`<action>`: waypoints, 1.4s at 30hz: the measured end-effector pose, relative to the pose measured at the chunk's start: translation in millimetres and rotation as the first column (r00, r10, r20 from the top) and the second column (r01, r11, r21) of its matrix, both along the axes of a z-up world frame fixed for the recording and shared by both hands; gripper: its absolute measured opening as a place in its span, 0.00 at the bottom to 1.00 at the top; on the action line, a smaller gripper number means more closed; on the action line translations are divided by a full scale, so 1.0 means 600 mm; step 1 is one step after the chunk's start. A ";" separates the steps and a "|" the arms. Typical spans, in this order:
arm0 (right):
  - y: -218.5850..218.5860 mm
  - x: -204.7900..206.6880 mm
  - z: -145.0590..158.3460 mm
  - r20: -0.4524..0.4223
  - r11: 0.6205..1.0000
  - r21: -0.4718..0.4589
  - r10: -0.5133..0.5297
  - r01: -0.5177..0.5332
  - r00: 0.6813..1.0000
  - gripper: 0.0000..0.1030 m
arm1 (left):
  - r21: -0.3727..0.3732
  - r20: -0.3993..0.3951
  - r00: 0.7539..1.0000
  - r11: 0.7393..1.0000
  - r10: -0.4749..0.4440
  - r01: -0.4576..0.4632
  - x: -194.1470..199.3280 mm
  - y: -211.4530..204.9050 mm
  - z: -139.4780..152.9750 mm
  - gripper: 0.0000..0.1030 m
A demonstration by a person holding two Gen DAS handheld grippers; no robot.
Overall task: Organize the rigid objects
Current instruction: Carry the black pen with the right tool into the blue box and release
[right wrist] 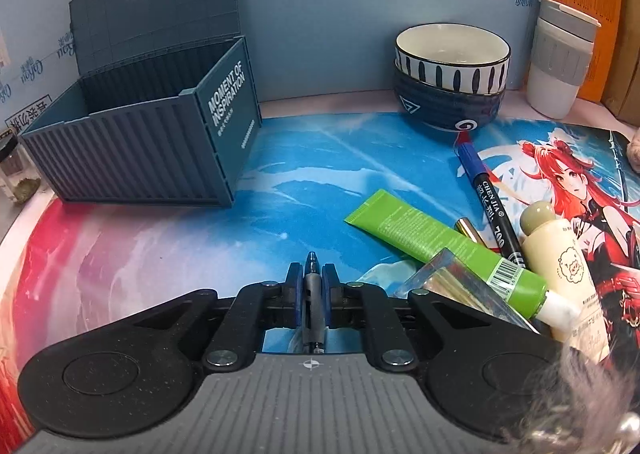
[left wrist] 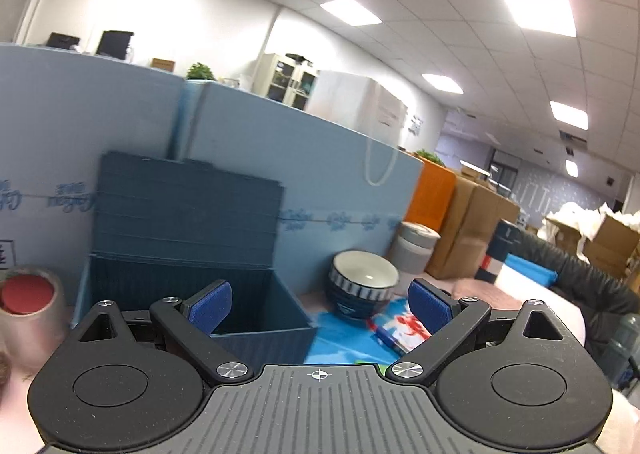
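Presently: right gripper clamped on a dark pen, blue pads pressed to either side of the barrel, tip pointing away from the camera, above the printed desk mat. Left gripper raised, aimed nearly level, fingers wide apart, nothing between them.

Blue container-shaped box at far left of the mat, lid open and leaning back against the blue partition; interior not visible enough to tell contents. Two stacked bowls at far right of the mat, striped one nested in the dark blue one. White cup with grey sleeve just right of the bowls.

Loose items at near right of the mat, well apart from the box: green tube, black marker with blue cap with cap end near the bowls, cream bottle, small gold-coloured stick between tube and marker, clear-wrapped packet overlapping the tube.

Tape roll with red centre at left edge of left wrist view, blurred.
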State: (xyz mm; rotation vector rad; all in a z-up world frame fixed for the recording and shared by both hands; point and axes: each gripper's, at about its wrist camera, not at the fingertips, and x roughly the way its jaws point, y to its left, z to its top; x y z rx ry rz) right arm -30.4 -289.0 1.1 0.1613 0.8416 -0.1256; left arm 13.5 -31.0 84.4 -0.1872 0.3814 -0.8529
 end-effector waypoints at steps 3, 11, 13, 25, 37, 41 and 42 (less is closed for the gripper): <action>0.010 -0.016 0.027 0.055 1.000 0.019 0.013 -0.015 0.998 0.09 | -0.027 -0.050 0.998 0.999 0.034 -0.035 0.026 0.028 -0.010 0.94; 0.045 -0.071 0.155 0.404 0.982 0.157 0.032 -0.103 0.914 0.09 | -0.138 -0.134 0.988 0.986 0.075 -0.093 0.068 0.094 -0.010 0.96; 0.056 -0.063 0.185 0.476 0.977 0.175 0.026 -0.124 0.879 0.09 | -0.134 -0.161 0.981 0.982 0.110 -0.133 0.082 0.103 -0.016 0.96; 0.132 0.103 0.232 0.548 0.957 0.231 0.020 -0.174 0.836 0.09 | -0.187 -0.266 0.942 0.947 0.207 -0.261 0.135 0.167 -0.040 0.96; 0.178 0.206 0.119 0.373 0.935 0.335 -0.021 -0.114 0.927 0.09 | -0.117 -0.278 0.928 0.950 0.248 -0.289 0.152 0.169 -0.061 0.96; 0.158 0.215 0.087 0.317 0.903 0.420 -0.054 -0.089 0.947 0.09 | -0.104 -0.284 0.926 0.952 0.249 -0.288 0.155 0.164 -0.066 0.96; 0.159 0.214 0.082 0.312 0.907 0.414 -0.060 -0.079 0.948 0.09 | -0.102 -0.285 0.926 0.953 0.248 -0.286 0.156 0.162 -0.067 0.96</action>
